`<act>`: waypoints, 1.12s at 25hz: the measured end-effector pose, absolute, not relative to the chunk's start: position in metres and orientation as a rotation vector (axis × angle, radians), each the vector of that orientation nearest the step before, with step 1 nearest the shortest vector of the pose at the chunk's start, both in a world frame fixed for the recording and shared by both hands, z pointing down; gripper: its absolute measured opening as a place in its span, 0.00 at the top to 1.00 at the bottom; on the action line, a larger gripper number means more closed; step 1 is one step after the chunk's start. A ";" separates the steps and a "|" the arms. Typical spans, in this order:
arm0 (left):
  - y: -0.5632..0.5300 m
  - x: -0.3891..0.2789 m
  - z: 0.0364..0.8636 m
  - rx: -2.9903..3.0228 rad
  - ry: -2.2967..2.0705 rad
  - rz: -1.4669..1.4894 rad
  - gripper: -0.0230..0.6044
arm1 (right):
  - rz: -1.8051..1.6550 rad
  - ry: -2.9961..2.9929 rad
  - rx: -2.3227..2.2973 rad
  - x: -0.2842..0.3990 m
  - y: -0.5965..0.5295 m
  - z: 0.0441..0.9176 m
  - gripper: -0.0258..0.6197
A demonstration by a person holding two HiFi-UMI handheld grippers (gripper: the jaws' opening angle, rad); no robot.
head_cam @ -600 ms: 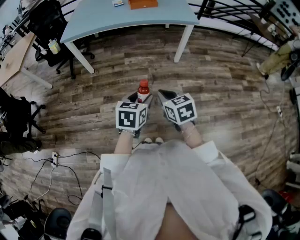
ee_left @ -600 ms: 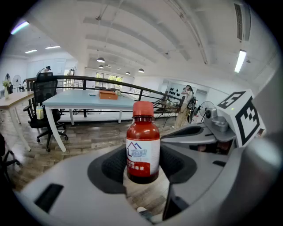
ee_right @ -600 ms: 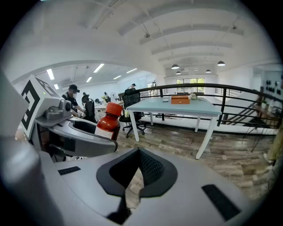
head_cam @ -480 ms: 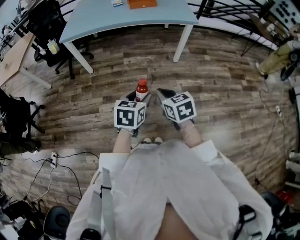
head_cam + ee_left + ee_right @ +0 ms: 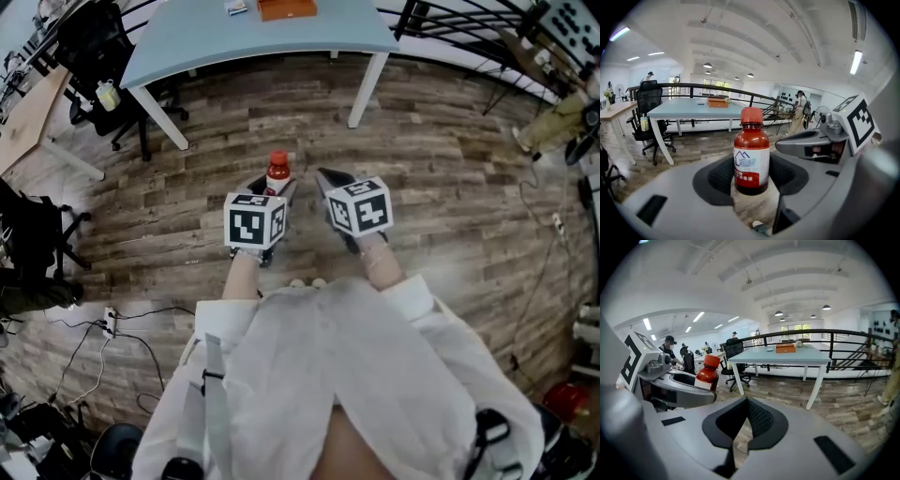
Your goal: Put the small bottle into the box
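Observation:
The small bottle (image 5: 277, 174), dark red with a red cap and a white label, stands upright between the jaws of my left gripper (image 5: 274, 191), which is shut on it above the wooden floor. In the left gripper view the bottle (image 5: 751, 157) fills the dark cradle between the pads. My right gripper (image 5: 330, 180) hovers just to the right of it, shut with nothing in it. In the right gripper view the bottle (image 5: 707, 373) shows at the left. An orange box (image 5: 286, 8) lies on the light blue table (image 5: 187, 37) ahead.
Black office chairs (image 5: 103, 47) stand to the left of the table, and a black railing (image 5: 469, 19) runs behind it. Cables and a power strip (image 5: 110, 319) lie on the floor at the left. A person's leg (image 5: 553, 117) shows at the far right.
Both grippers have moved a little forward toward the table, the left one carrying the bottle slightly left with it.

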State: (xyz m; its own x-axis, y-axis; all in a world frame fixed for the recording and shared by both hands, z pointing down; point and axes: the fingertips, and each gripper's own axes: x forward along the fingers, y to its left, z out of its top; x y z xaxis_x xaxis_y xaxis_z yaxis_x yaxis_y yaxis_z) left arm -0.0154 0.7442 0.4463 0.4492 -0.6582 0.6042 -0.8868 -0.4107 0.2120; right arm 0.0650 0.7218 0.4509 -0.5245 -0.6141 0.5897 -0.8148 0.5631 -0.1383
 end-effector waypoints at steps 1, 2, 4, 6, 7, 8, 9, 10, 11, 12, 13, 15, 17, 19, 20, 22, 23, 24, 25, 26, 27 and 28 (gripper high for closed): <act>0.743 -0.019 0.447 2.202 -1.294 0.612 0.62 | 0.557 -2.318 1.164 0.065 0.720 0.451 0.96; 0.740 -0.023 0.447 2.208 -1.301 0.626 0.62 | 0.556 -2.318 1.173 0.065 0.717 0.451 0.96; 0.734 -0.032 0.447 2.210 -1.311 0.624 0.62 | 0.559 -2.319 1.173 0.063 0.714 0.451 0.96; 0.731 -0.035 0.447 2.215 -1.304 0.604 0.62 | 0.557 -2.316 1.175 0.064 0.714 0.450 0.96; 0.730 -0.036 0.447 2.224 -1.299 0.601 0.62 | 0.562 -2.320 1.176 0.064 0.714 0.450 0.96; 0.728 -0.036 0.448 2.235 -1.290 0.597 0.62 | 0.574 -2.329 1.175 0.062 0.714 0.451 0.96; 0.727 -0.036 0.448 2.242 -1.280 0.590 0.62 | 0.590 -2.339 1.170 0.059 0.714 0.452 0.96; 0.725 -0.037 0.448 2.242 -1.268 0.585 0.62 | 0.604 -2.342 1.166 0.057 0.714 0.454 0.96; 0.724 -0.038 0.449 2.238 -1.259 0.584 0.62 | 0.613 -2.339 1.164 0.055 0.713 0.456 0.96; 0.722 -0.039 0.450 2.235 -1.252 0.586 0.62 | 0.620 -2.332 1.168 0.054 0.711 0.458 0.96; 0.721 -0.039 0.450 2.233 -1.245 0.586 0.62 | 0.628 -2.325 1.176 0.054 0.709 0.460 0.96; 0.716 -0.036 0.453 2.229 -1.230 0.574 0.62 | 0.647 -2.328 1.182 0.053 0.703 0.462 0.96; 0.708 -0.035 0.456 2.218 -1.225 0.558 0.62 | 0.652 -2.342 1.170 0.050 0.692 0.464 0.96; 0.695 -0.036 0.459 2.208 -1.234 0.557 0.62 | 0.642 -2.354 1.157 0.047 0.676 0.466 0.96; 0.686 -0.036 0.461 2.207 -1.239 0.561 0.62 | 0.635 -2.357 1.156 0.046 0.665 0.466 0.96; 0.665 -0.036 0.462 2.210 -1.250 0.567 0.62 | 0.633 -2.363 1.159 0.045 0.639 0.466 0.96; 0.653 -0.035 0.461 2.209 -1.256 0.564 0.62 | 0.641 -2.367 1.154 0.045 0.626 0.466 0.96; 0.641 -0.034 0.460 2.208 -1.259 0.559 0.62 | 0.647 -2.372 1.143 0.044 0.613 0.464 0.96; 0.629 -0.032 0.458 2.207 -1.260 0.555 0.62 | 0.646 -2.378 1.130 0.044 0.601 0.462 0.96; 0.617 -0.030 0.456 2.209 -1.260 0.552 0.62 | 0.640 -2.383 1.117 0.045 0.589 0.460 0.96; 0.605 -0.028 0.454 2.212 -1.263 0.549 0.62 | 0.629 -2.386 1.105 0.046 0.576 0.459 0.96; 0.592 -0.026 0.451 2.215 -1.269 0.545 0.62 | 0.617 -2.386 1.093 0.048 0.564 0.458 0.96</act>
State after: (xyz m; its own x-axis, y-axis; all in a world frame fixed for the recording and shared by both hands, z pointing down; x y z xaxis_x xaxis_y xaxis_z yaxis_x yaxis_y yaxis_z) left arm -0.0263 0.5920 0.4511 0.4786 -0.6625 0.5762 -0.8741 -0.4220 0.2408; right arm 0.0479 0.5640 0.4581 -0.5898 -0.5839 0.5579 -0.7812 0.5876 -0.2108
